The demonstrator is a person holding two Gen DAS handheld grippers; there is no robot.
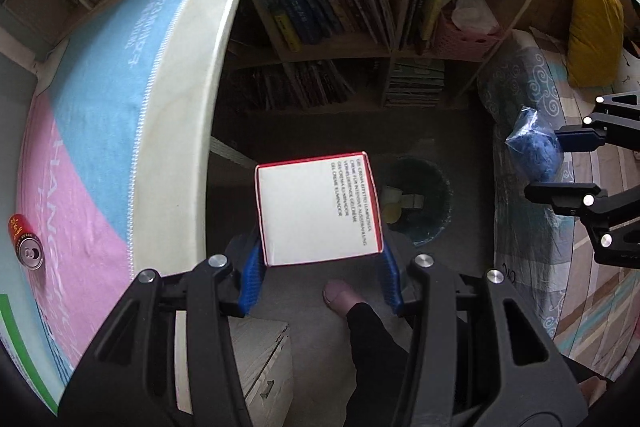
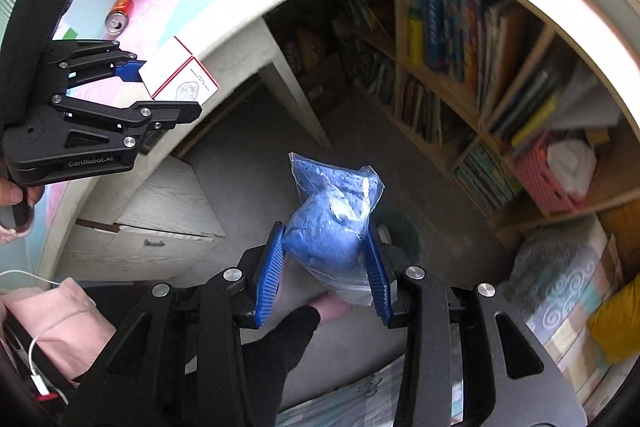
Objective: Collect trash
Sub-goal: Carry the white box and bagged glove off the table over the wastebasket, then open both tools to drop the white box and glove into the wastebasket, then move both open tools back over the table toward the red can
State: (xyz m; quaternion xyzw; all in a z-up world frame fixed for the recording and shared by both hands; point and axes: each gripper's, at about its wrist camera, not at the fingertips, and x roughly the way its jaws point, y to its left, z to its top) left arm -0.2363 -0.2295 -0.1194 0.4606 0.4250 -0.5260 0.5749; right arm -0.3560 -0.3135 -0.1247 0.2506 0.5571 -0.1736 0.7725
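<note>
My left gripper is shut on a white box with red edges, held over the floor past the table's edge. A dark round bin with some scraps inside stands on the floor just right of the box. My right gripper is shut on a clear bag of blue stuff; the bin's rim peeks out behind it. The right gripper and the bag also show at the right edge of the left wrist view. In the right wrist view the left gripper holds the box at upper left.
A red drink can lies on the table's pink and blue cloth. Bookshelves line the wall behind the bin. A patterned bed cover and yellow cushion lie right. A person's foot rests on the floor below the box.
</note>
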